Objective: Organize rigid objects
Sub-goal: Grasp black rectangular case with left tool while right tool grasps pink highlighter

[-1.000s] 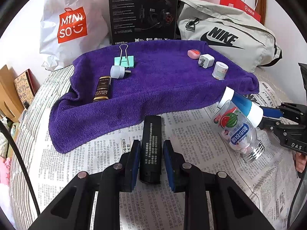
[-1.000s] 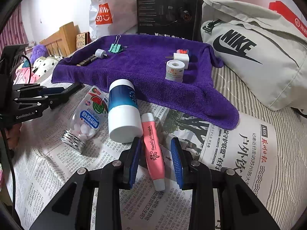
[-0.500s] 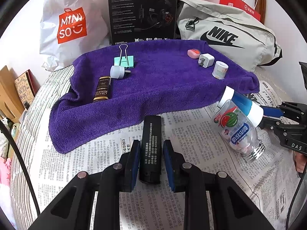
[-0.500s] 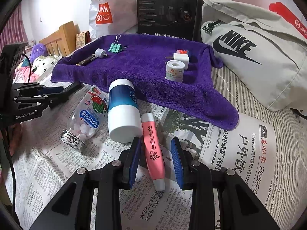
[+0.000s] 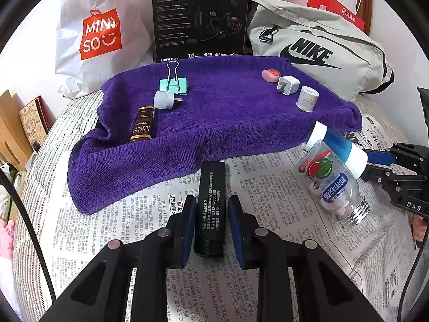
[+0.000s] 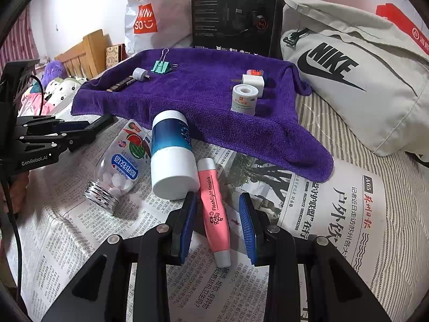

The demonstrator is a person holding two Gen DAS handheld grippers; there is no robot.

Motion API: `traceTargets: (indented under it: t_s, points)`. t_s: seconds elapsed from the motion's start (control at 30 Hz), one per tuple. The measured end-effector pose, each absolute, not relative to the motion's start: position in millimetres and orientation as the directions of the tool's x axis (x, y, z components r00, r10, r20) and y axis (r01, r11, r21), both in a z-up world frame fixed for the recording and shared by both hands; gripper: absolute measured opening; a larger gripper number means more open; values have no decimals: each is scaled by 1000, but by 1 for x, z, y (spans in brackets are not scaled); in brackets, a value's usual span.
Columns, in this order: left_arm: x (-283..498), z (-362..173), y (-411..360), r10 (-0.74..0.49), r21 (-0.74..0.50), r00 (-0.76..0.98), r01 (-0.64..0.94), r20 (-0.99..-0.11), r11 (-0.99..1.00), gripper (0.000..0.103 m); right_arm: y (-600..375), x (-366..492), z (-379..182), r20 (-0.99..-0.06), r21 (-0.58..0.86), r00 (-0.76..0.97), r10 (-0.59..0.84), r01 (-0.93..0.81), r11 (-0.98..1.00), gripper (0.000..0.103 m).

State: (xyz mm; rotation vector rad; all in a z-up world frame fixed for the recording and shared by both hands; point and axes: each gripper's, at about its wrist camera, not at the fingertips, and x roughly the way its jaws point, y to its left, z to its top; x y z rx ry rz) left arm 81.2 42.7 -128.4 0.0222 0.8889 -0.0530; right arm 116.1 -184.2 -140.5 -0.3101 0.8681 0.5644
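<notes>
Left wrist view: the left gripper (image 5: 210, 221) has its blue-padded fingers (image 5: 187, 225) set narrowly either side of a flat black rectangular bar with white print (image 5: 210, 209); a thin gap shows on each side, so nothing is clamped.
Black bar: lies on the spread newspaper (image 5: 268, 187), lengthwise between the fingers, its far end just short of the purple terry towel (image 5: 214, 123).
Right gripper: the right gripper (image 6: 217, 222) is spread wider around a pink plastic tube with white ends and black lettering (image 6: 214, 209); neither pad touches it.
Pink tube: lies on the newspaper, slightly slanted, its far end beside a blue-and-white cylindrical container (image 6: 171, 158) lying on its side.
Beside that: a clear plastic bottle with a silver screw neck and pink tablets inside (image 6: 120, 166), also on its side, touching the container.
On the towel, left part: a dark brown flat packet with gold lettering (image 5: 143, 127), a small pale round plug-in lamp (image 5: 165, 100) and a mint-green binder clip with wire handles (image 5: 173, 83).
On the towel, right part: a small pink oval object (image 5: 271, 75), a white cube charger (image 5: 288, 84) and a small white roll with a printed label (image 5: 307, 98).
Behind the towel: a white shopping bag with an orange logo (image 5: 100, 35), a black headset box (image 5: 199, 16) and a grey fabric sling bag with a black swoosh (image 5: 316, 45).
</notes>
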Motion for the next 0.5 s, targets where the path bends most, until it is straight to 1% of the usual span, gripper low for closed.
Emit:
traceTargets:
  t_s: [0.1, 0.23, 0.3, 0.4, 0.5]
  points:
    - [81, -129, 44, -45, -13, 629, 55, -776, 998, 24, -180, 115, -139, -797, -66, 502, 336, -626, 777, 33]
    - [81, -129, 46, -58, -28, 628, 59, -776, 998, 26, -180, 122, -137, -825, -37, 443, 351, -662, 749, 26]
    - [81, -129, 44, -59, -25, 628, 62, -776, 998, 27, -179, 121, -136, -837, -29, 414, 358, -687, 726, 17]
    - [81, -129, 44, -57, -23, 628, 62, -776, 998, 27, -179, 120, -137, -837, -33, 409, 364, -702, 711, 17]
    - [82, -129, 44, -57, -22, 627, 63, -777, 998, 27, -184, 125, -135, -849, 19, 370, 377, -693, 721, 18]
